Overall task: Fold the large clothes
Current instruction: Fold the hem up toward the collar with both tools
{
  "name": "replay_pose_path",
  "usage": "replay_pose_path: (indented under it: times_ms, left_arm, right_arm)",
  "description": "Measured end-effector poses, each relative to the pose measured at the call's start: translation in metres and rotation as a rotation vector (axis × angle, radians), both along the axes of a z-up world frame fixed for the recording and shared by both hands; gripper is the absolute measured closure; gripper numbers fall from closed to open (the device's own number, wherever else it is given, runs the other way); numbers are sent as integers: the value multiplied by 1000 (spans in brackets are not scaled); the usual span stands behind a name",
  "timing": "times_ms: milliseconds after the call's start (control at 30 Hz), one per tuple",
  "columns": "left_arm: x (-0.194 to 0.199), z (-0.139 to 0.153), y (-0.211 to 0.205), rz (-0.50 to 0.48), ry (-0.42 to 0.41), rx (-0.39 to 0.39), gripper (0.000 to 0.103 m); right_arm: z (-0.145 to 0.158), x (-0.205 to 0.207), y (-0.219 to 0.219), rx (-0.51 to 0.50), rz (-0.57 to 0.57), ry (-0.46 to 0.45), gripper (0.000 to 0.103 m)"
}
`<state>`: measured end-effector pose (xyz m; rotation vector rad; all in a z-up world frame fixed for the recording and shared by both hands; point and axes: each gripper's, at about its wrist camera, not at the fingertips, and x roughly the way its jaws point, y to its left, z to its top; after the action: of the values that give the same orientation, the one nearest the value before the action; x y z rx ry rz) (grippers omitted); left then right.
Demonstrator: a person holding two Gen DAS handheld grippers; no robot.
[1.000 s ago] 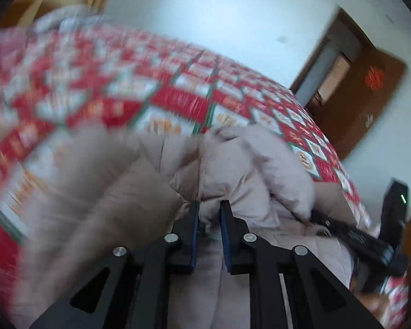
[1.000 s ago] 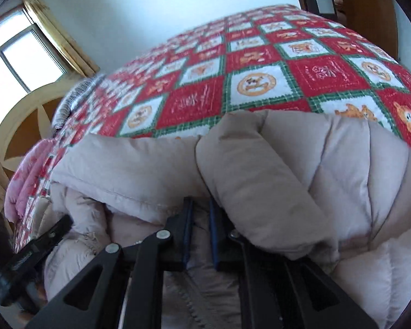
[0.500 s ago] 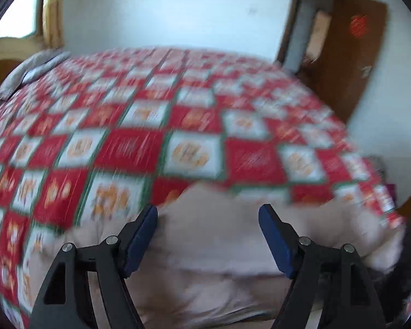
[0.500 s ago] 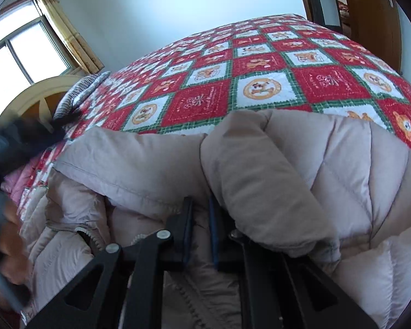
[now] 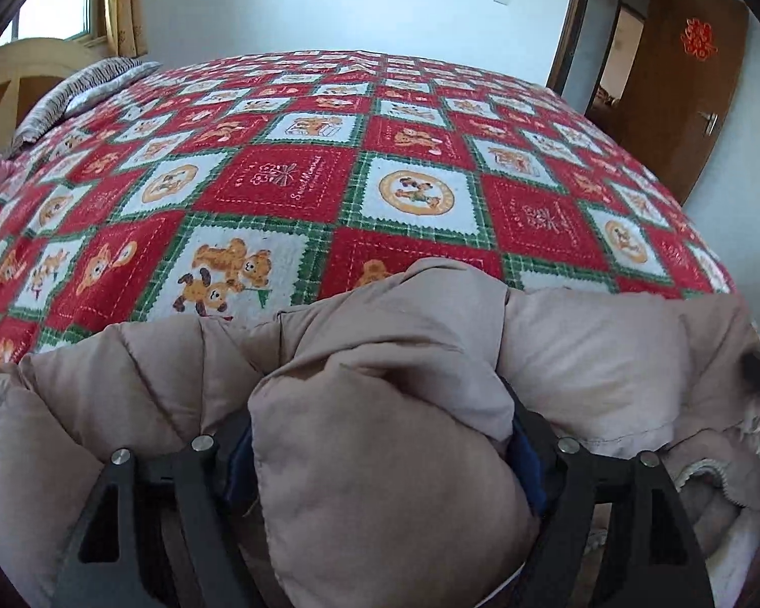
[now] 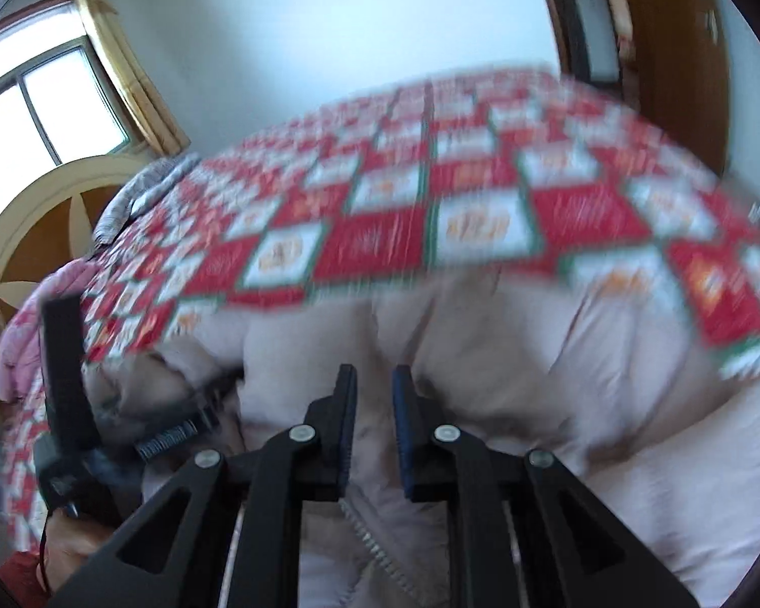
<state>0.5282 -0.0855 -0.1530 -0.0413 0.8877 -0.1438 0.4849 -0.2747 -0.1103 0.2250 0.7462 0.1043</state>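
Two grippers worked over one beige puffer coat point(image 5: 582, 349) that lay bunched along the near edge of a bed, on a red, white and green patchwork quilt point(image 5: 289, 182) printed with bears.

In the left wrist view, the left gripper point(image 5: 380, 461) stood with its jaws wide apart and opening, a thick padded fold of the coat bulging up between them. The blue pads point(image 5: 524, 471) sat at either side of that fold, partly hidden by the fabric; whether they pressed on it could not be told, though the gap looked loose on the left side. Further quilted panels of the coat spread to the left and right of the fold, and a fuzzy lining edge point(image 5: 704, 471) showed at the near right.

In the right wrist view, which was blurred, the right gripper point(image 6: 372, 435) hung just above the coat with its jaws a narrow gap apart and opening, nothing caught between them. A zip point(image 6: 375, 542) ran along the coat below the jaws. The left gripper's black body appeared at the left edge of that view, its fingers pushed into the coat.

A striped pillow point(image 5: 76, 91) lay at the far left of the bed, near a window point(image 6: 50, 101) with yellow curtains, and a brown door point(image 5: 694, 81) stood at the far right.
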Motion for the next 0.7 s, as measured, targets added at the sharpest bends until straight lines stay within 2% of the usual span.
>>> replay_pose_path:
  times_ms: [33, 100, 133, 167, 300, 600, 700]
  left_arm:
    - [1, -1, -1, -2, 1, 8, 24]
    - [1, -2, -1, -3, 2, 12, 24]
    - [1, -2, -1, -4, 1, 13, 22]
    - [1, -2, -2, -6, 1, 15, 22]
    - [3, -2, -4, -8, 4, 33, 21]
    - [5, -2, -7, -8, 7, 47, 20]
    - [4, 1, -4, -8, 18, 31, 20]
  right_arm:
    - [2, 5, 0, -46, -25, 11, 83]
    - [-15, 23, 1, -162, -62, 120, 83]
    - [-30, 30, -1, -194, -63, 191, 83]
    - [-41, 33, -5, -172, -44, 222, 84]
    - [-51, 27, -19, -81, -57, 169, 87]
    - [-50, 23, -9, -149, -75, 129, 86]
    - [-45, 26, -8, -158, -77, 160, 85]
